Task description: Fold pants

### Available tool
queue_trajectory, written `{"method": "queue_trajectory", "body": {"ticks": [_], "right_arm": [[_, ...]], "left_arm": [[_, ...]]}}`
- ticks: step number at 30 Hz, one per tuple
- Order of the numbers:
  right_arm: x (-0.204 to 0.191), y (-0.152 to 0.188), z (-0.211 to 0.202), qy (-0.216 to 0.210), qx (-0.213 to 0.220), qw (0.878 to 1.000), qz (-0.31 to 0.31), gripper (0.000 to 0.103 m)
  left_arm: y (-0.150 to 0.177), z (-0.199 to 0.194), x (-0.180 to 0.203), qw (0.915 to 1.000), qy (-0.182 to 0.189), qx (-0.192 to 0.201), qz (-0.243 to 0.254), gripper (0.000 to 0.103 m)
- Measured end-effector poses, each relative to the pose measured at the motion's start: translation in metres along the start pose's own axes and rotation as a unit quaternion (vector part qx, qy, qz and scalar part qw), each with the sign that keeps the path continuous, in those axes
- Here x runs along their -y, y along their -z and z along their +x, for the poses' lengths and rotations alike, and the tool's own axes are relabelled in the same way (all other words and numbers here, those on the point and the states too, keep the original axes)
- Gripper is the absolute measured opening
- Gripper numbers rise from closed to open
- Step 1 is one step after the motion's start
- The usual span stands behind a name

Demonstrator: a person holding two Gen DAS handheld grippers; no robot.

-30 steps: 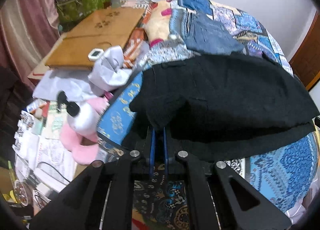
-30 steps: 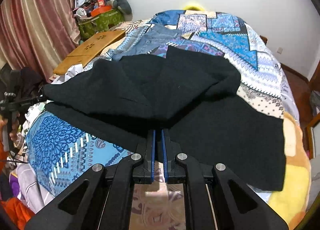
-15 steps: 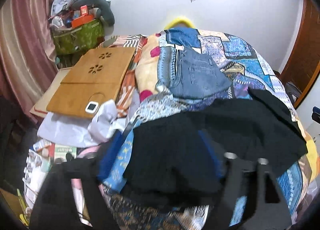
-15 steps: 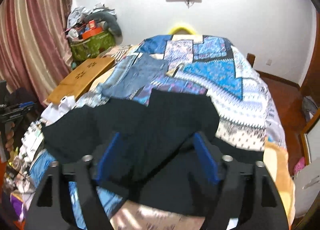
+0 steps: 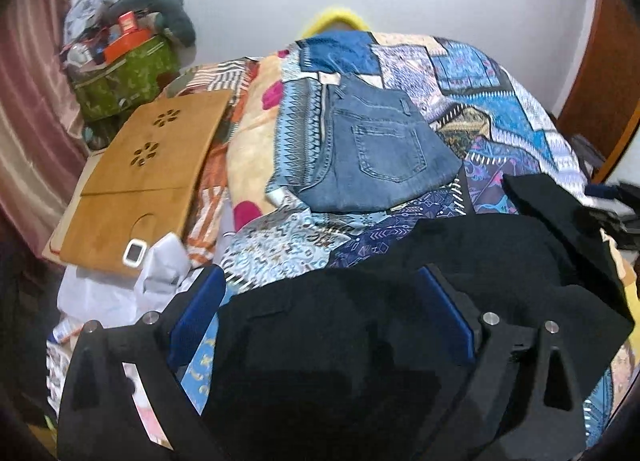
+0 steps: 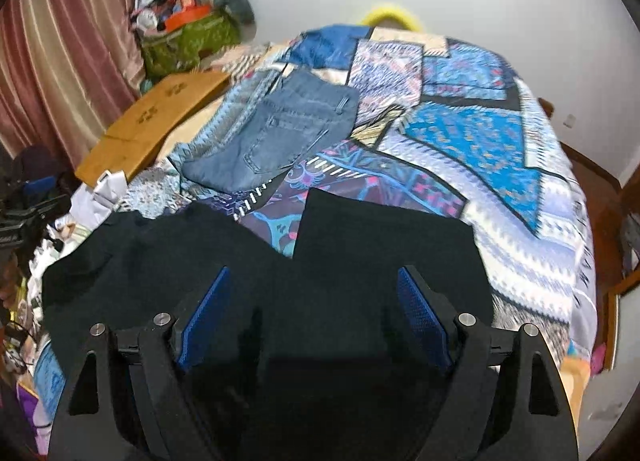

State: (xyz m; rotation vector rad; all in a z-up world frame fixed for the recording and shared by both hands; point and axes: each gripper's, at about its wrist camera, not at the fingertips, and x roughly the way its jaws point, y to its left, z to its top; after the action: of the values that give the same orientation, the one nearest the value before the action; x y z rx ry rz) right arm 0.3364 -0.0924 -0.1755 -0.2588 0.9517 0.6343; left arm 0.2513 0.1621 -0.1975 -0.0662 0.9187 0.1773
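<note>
— Looking down along the left tongs [image 5: 324,309], what lay between the blue pads?

— Black folded pants [image 5: 400,301] of soft fabric lay on the bed with the blue patchwork quilt [image 5: 500,101], right under and ahead of the tongs. The jaws were still spreading apart, the pads clear of the cloth, nothing clamped.

— And the right tongs [image 6: 314,309]?

— They stood wide apart too, with the same black folded pants [image 6: 360,253] beneath and between them, untouched by the pads as far as could be seen. One folded leg panel reached forward past the right-hand pad.

— What was beyond the pants?

— A folded pair of faded blue denim jeans [image 5: 376,149] lay farther ahead on the quilt, well apart from both tongs. Off to the left of them sat a light brown wooden lap tray with flower-shaped cutouts [image 5: 144,181], and behind it a green fabric basket heaped with clutter [image 5: 124,73] near the pink curtain [image 6: 60,61].
</note>
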Motion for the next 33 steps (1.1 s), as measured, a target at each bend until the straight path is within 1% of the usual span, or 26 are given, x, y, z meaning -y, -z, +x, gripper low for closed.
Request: {"method": "queue_trajectory", "body": {"ticks": [3,6,7,8,10,12,14,16,17,20,22,24,29,33], "right_arm": [[0.001,-0.013,0.028,0.000,-0.025,1.000,-0.005,0.081],[0.003,-0.023,0.055,0.001,-0.054,0.999,-0.006,0.079],[0.003,-0.024,0.063,0.000,-0.063,0.998,-0.008,0.074],[0.004,-0.024,0.073,0.001,-0.077,0.997,-0.011,0.064],[0.005,-0.023,0.086,0.001,-0.097,0.995,-0.015,0.054],[0.008,-0.020,0.089,-0.011,-0.085,0.996,-0.002,0.049],[0.010,-0.017,0.084,-0.015,-0.073,0.997,0.005,0.023],[0.009,-0.015,0.082,-0.011,-0.068,0.998,0.003,0.017],[0.008,-0.012,0.078,-0.007,-0.064,0.998,-0.001,0.013],[0.005,-0.012,0.066,0.004,-0.047,0.999,-0.009,0.011],[0.012,-0.013,0.047,0.005,-0.021,1.000,0.002,0.010],[0.022,-0.014,0.027,0.002,0.005,1.000,0.018,0.010],[0.052,-0.005,-0.045,0.011,0.072,0.996,0.052,0.008],[0.071,0.008,-0.093,0.022,0.107,0.991,0.072,0.005]], "left_arm": [[-0.005,0.015,0.011,0.9998,0.003,-0.008,0.019,0.097],[-0.006,0.027,0.018,0.9995,0.010,-0.014,0.027,0.097],[-0.005,0.030,0.020,0.9994,0.012,-0.017,0.027,0.097],[-0.005,0.033,0.021,0.9993,0.014,-0.019,0.027,0.097],[-0.005,0.038,0.023,0.9992,0.015,-0.023,0.029,0.097],[-0.004,0.042,0.026,0.9991,0.011,-0.027,0.032,0.097],[-0.003,0.045,0.028,0.9989,0.011,-0.031,0.034,0.097],[-0.002,0.046,0.031,0.9986,0.012,-0.037,0.035,0.097],[-0.002,0.045,0.032,0.9986,0.012,-0.038,0.036,0.097],[-0.002,0.039,0.037,0.9985,0.020,-0.037,0.036,0.097],[-0.002,0.034,0.041,0.9984,0.020,-0.035,0.039,0.097],[-0.003,0.028,0.049,0.9983,0.020,-0.033,0.044,0.097],[-0.003,0.011,0.072,0.9975,0.027,-0.027,0.060,0.097],[-0.003,-0.003,0.098,0.9962,0.041,-0.024,0.073,0.098]]}}
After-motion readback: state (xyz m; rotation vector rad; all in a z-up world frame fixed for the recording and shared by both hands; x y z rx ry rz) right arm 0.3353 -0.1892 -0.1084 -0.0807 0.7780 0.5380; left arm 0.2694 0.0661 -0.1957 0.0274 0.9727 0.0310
